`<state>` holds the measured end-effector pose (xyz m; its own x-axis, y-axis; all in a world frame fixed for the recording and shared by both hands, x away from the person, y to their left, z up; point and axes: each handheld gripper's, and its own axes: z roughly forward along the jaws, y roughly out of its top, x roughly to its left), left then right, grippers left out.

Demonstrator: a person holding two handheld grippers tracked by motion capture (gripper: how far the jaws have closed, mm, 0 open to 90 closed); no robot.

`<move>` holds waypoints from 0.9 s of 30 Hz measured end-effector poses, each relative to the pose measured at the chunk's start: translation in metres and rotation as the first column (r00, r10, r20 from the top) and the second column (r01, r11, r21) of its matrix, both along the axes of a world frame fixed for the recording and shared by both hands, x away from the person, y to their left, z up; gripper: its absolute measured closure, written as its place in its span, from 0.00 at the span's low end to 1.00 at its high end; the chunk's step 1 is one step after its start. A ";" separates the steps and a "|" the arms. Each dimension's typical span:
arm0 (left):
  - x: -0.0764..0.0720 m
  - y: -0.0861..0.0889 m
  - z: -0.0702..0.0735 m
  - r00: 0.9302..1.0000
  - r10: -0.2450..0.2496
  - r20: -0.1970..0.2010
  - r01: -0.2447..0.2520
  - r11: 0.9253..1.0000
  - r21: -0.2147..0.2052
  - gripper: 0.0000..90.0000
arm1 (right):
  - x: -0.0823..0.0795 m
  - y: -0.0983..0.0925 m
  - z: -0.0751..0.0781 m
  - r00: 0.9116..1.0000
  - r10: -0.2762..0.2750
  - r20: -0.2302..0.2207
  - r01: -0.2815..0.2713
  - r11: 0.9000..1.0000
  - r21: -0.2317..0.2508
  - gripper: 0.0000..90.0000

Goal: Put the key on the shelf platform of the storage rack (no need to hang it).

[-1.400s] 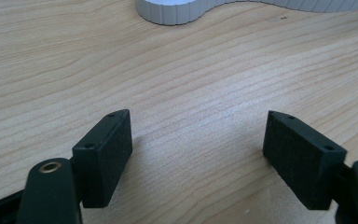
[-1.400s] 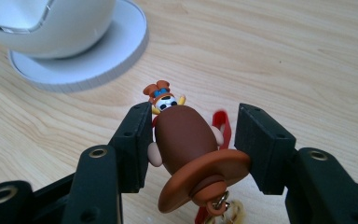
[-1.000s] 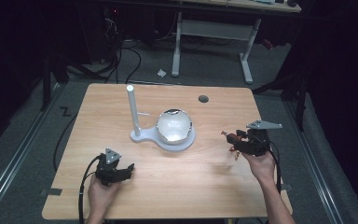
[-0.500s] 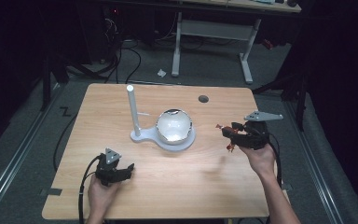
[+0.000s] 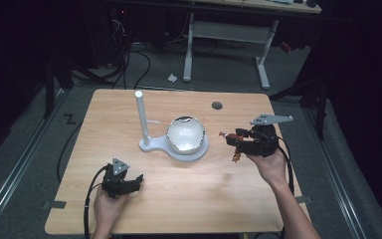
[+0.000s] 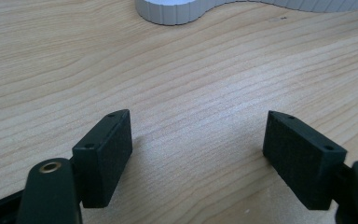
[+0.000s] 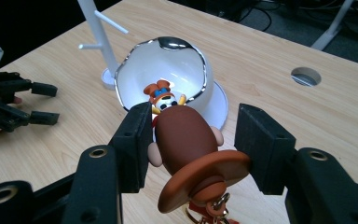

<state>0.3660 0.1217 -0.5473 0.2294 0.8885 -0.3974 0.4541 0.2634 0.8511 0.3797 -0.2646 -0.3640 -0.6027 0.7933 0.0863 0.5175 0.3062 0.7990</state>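
The right gripper, clamped on a cowboy figurine keychain, hovered near the desk's right edge; next, hang it on the white stand.

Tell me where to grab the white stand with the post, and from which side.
Take the white stand by its upright post, likely from the person's side, jaws level across it. The post is slim, round and upright; the flat base lies flush on the table, and the bowl crowds its right.
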 end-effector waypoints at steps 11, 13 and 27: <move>0.000 0.000 0.000 1.000 0.000 -0.001 0.000 1.000 0.000 0.27 | 0.008 0.021 0.012 0.999 0.054 0.004 -0.055 0.998 0.015 0.53; 0.000 0.000 0.000 1.000 0.000 -0.001 0.000 1.000 0.001 0.27 | 0.010 0.025 0.014 0.998 0.064 0.007 -0.064 0.998 0.019 0.53; 0.000 0.000 0.000 1.000 -0.002 -0.002 0.002 1.000 -0.002 0.27 | 0.024 0.052 0.020 0.993 0.118 -0.011 -0.118 0.993 0.027 0.53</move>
